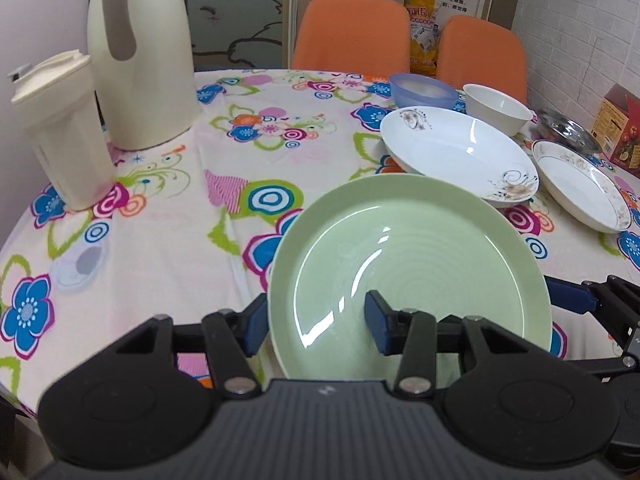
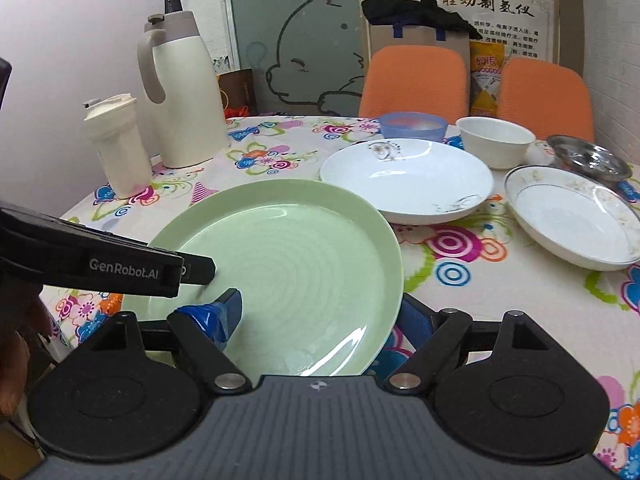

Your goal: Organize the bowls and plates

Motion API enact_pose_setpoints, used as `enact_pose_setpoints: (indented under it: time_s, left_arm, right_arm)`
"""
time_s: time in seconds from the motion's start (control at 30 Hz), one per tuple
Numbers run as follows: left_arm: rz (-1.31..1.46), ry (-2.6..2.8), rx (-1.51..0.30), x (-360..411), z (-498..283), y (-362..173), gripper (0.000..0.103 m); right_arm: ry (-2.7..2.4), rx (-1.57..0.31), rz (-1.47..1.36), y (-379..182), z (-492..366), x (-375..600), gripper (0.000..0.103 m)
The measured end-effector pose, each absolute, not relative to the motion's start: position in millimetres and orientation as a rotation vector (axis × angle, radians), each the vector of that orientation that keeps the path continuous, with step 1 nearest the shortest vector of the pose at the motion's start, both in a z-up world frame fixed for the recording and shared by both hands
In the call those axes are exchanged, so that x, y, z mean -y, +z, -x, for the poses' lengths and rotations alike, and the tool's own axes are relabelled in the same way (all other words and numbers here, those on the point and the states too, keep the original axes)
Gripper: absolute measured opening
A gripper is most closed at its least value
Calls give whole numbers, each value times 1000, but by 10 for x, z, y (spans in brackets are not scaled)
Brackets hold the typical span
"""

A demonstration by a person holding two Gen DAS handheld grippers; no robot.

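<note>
A pale green plate [image 1: 408, 248] [image 2: 288, 264] hangs tilted just above the flowered tablecloth [image 1: 168, 216], held from both sides. My left gripper [image 1: 316, 324] is shut on its left rim, one blue pad inside the plate and one outside. My right gripper [image 2: 320, 316] grips the right rim the same way, and shows at the plate's far side in the left wrist view [image 1: 580, 300]. Behind lie a white flowered plate [image 1: 456, 152] [image 2: 408, 180], a gold-rimmed white plate [image 1: 580, 188] [image 2: 576, 220], a blue bowl [image 1: 424, 90] [image 2: 412, 126] and a white bowl [image 1: 496, 108] [image 2: 496, 140].
A cream jug [image 1: 140, 68] [image 2: 184, 100] and a cream tumbler [image 1: 64, 128] [image 2: 118, 144] stand at the table's left. A steel dish [image 2: 588, 158] and a red box [image 1: 620, 128] sit far right. Two orange chairs [image 2: 412, 80] stand behind the table.
</note>
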State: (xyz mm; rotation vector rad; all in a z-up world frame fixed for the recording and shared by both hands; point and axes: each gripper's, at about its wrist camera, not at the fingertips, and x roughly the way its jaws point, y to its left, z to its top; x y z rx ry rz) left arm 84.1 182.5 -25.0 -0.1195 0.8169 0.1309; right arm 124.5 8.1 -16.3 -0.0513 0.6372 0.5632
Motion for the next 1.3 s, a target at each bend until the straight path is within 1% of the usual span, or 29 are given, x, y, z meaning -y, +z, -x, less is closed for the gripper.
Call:
enact_pose_setpoints:
  time_s: [0.2, 0.23, 0.27, 0.33, 0.37, 0.4, 0.43, 0.63, 0.77, 0.83, 0.93, 1.03, 1.23, 1.3]
  left_arm:
    - [123, 94, -816, -1772, -892, -359, 46]
    - [124, 87, -817, -1765, -907, -360, 51]
    - [131, 81, -821, -1771, -917, -359, 62]
    - [152, 75, -811, -1815, -896, -325, 67]
    - [155, 76, -801, -1849, -879, -290, 74]
    - [158, 83, -784, -1893, -858, -245, 77]
    - [162, 87, -767, -1944, -843, -198, 77]
    - [203, 59, -744, -2184, -1098, 8, 77]
    - [192, -10, -752, -2183, -1507, 83, 77]
    - [195, -40, -784, -2143, -1778, 57, 77]
    - [228, -83, -851, -2078, -2165, -29, 77]
    - [225, -72, -859, -2065, -2392, -60, 77]
    - [222, -70, -856, -2153, -2542, -126, 78]
    - [223, -66, -863, -2188, -2578, -169, 78]
  right_arm:
    - [551, -663, 80, -234, -1354, -172, 71]
    - [548, -668, 86, -249, -1354, -165, 71]
    - [540, -675, 91, -273, -1362, -159, 71]
    - [544, -664, 130, -299, -1347, -185, 72]
    - [553, -663, 139, -292, -1337, -186, 72]
    - [575, -676, 139, -277, -1339, -170, 72]
    - [596, -683, 134, -254, -1345, -132, 70]
    - [488, -602, 120, 82, -1423, 401, 71]
    - [459, -576, 122, 229, -1806, 551, 71]
    - [460, -575, 137, 250, -2071, 544, 71]
    - [473, -583, 142, 222, -2468, 472, 71]
    - [481, -597, 149, 114, -2840, 378, 71]
    - [506, -714, 161, -143, -3261, 234, 71]
    - [496, -731, 178, -182, -3277, 145, 74]
